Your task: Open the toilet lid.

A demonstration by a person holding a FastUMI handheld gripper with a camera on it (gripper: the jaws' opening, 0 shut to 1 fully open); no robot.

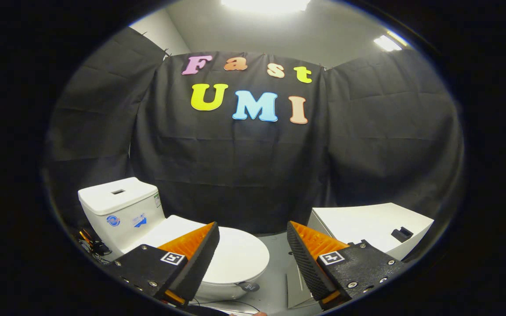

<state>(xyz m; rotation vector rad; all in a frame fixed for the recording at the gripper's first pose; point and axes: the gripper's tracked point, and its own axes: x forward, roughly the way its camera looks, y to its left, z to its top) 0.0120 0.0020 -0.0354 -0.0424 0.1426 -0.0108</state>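
- The toilet (147, 228) stands left; its lid (235, 256) lies flat, closed, nothing lifted yet.
- The gripper (253, 250) hovers over the lid's right edge, fingers (200, 259) wide apart, holding nothing.
- A white box (367, 224) sits right of the toilet.

- The single view comes from a fisheye camera riding on the hand-held gripper (253, 252), looking forward along its two fingers (200, 259).
- It faces the booth's black cloth wall (244, 175) roughly square-on, with the ceiling lights (265, 4) above the cloth.
- The camera sits raised above the floor (275, 281) and looks level or slightly down, so the toilet lid (240, 256) is seen from above.
- The fingers stand wide apart with nothing between them; the toilet (121, 210) lies ahead and left, the left finger overlapping its lid.
- A white cabinet (367, 224) stands ahead and right, beyond the right finger.
- Both are near; the wall is farther.
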